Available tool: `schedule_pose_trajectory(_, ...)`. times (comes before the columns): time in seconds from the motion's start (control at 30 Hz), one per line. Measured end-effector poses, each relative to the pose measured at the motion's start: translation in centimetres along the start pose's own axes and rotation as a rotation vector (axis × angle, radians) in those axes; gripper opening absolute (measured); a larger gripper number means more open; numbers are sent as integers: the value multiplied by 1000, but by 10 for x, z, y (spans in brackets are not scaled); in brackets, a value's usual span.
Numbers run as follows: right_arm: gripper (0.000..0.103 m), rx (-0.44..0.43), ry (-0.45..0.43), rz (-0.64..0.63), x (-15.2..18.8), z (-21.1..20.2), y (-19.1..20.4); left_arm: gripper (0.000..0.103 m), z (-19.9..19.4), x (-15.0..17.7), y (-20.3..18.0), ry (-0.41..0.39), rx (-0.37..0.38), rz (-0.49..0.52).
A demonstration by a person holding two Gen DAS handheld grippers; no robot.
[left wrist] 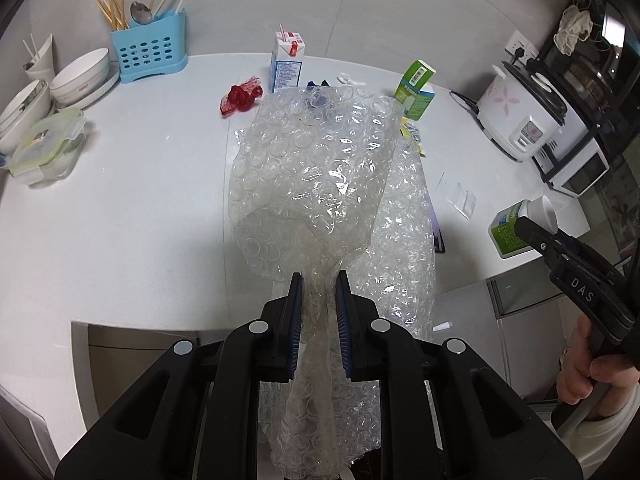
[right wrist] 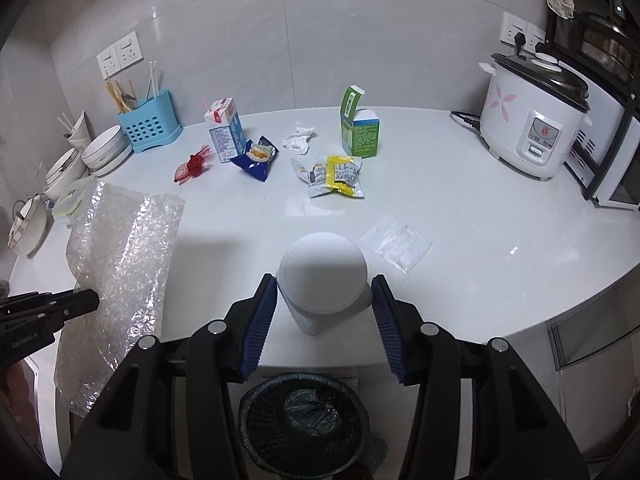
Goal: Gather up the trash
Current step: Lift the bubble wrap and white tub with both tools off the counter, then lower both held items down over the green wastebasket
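Bubble wrap is pinched between left jaws; right jaws clamp a white bottle.

"DAS" stands on my right gripper; "GenRobot.AI" stands on my left gripper. Carton print is too small to read.

A white counter is backed by a grey tiled wall; sockets are mounted upper left.
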State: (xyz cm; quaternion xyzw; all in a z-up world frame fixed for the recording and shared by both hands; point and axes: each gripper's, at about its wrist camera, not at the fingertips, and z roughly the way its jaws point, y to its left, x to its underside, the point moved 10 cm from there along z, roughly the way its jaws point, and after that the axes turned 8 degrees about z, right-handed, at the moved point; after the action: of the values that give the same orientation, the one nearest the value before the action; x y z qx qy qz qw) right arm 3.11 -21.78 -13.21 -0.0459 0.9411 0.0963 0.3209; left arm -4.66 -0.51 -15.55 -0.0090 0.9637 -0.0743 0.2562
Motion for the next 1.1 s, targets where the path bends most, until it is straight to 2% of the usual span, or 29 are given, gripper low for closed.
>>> schedule_pose_trajectory(0.6, 47, -22, 27, -52, 67, -7, -10, 15, 19, 76, -34, 46, -6, -8)
schedule_pose_trajectory(1.1, 47, -42, 94, -70, 130, 10, -30, 15, 45, 143, -59, 93, 18, -34)
